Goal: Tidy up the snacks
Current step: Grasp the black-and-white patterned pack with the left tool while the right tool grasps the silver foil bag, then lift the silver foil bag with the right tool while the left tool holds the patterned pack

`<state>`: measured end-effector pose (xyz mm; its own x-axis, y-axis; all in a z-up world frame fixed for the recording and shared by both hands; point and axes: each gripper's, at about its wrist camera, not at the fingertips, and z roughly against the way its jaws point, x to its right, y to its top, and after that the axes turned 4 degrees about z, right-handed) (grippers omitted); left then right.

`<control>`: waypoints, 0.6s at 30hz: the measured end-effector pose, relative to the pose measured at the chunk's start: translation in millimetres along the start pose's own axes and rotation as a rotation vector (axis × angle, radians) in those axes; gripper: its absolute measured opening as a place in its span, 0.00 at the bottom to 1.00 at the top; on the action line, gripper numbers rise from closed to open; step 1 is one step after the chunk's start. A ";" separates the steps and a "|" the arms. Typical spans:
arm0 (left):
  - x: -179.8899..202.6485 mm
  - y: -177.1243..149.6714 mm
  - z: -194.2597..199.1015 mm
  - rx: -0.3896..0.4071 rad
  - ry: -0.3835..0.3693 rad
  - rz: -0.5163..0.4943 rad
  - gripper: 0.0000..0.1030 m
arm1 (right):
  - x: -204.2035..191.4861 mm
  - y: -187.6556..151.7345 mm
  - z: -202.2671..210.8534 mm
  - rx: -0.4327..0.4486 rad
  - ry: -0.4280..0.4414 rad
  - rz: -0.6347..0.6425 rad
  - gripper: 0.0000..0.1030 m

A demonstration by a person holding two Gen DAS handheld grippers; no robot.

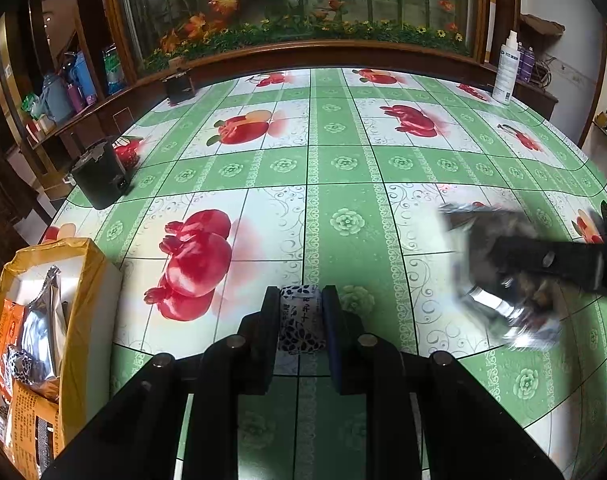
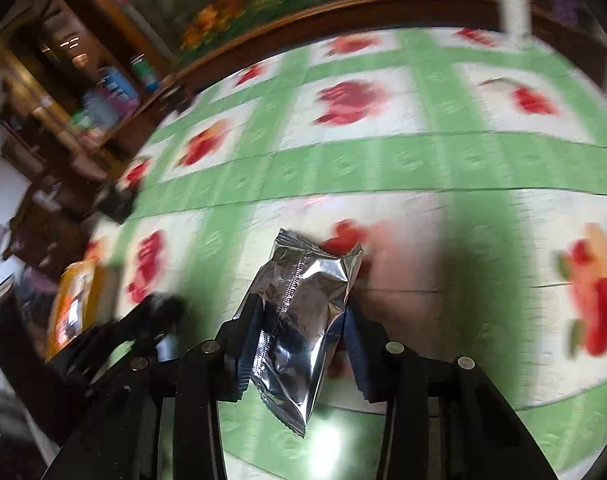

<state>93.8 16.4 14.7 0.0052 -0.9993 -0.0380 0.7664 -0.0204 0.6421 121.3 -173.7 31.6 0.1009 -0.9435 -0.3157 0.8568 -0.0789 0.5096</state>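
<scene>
My left gripper (image 1: 301,297) is shut on a small blue-and-white patterned snack packet (image 1: 301,320), held low over the green tablecloth (image 1: 343,168). In the right wrist view a crinkled silver foil packet (image 2: 299,320) stands upright between the fingers of my right gripper (image 2: 303,316), which is shut on it. The left wrist view shows that same right gripper (image 1: 503,276) blurred at the right, with the silver foil packet (image 1: 499,312) in it. An open yellow box (image 1: 79,280) with several snack packets inside stands at the table's left edge. The blurred left gripper (image 2: 159,312) and the yellow box (image 2: 79,300) appear at the left of the right wrist view.
A black lidded container (image 1: 99,178) stands at the left of the table, and a small dark box (image 1: 179,86) sits at the far left corner. A white spray bottle (image 1: 505,72) is at the far right. A wooden-framed flower display (image 1: 303,8) lines the back edge.
</scene>
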 end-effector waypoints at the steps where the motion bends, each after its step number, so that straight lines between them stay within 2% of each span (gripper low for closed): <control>1: 0.0 0.0 0.0 0.000 -0.001 0.000 0.19 | 3.3 1.6 4.4 0.030 -0.071 -0.011 0.44; 2: -0.3 0.1 -0.1 -0.001 -0.003 0.002 0.19 | 4.4 1.8 7.7 0.049 -0.123 -0.007 0.51; 3: 0.1 0.0 0.0 -0.002 -0.005 0.004 0.19 | 4.7 1.8 8.8 0.053 -0.134 -0.004 0.60; 4: 0.7 -0.3 0.1 -0.002 -0.004 0.004 0.19 | 5.9 2.1 10.0 0.055 -0.127 -0.008 0.62; 6: -0.9 0.1 -0.3 -0.003 -0.005 0.004 0.19 | 6.0 2.4 12.8 0.061 -0.115 -0.023 0.62; 10: -0.6 0.1 -0.2 -0.002 -0.003 0.003 0.19 | -3.0 1.5 13.5 0.067 -0.204 0.019 0.65; 14: -1.6 0.3 -0.4 -0.002 -0.004 0.002 0.19 | -2.9 -1.2 3.5 0.027 -0.207 0.010 0.65; 18: -0.8 0.1 -0.3 -0.001 -0.001 -0.002 0.19 | -6.8 -4.4 -1.2 0.043 -0.208 0.037 0.65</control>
<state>94.1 17.2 14.5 0.0032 -0.9993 -0.0382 0.7668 -0.0221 0.6415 117.4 -166.5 30.6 0.0211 -0.9918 -0.1264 0.8315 -0.0527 0.5530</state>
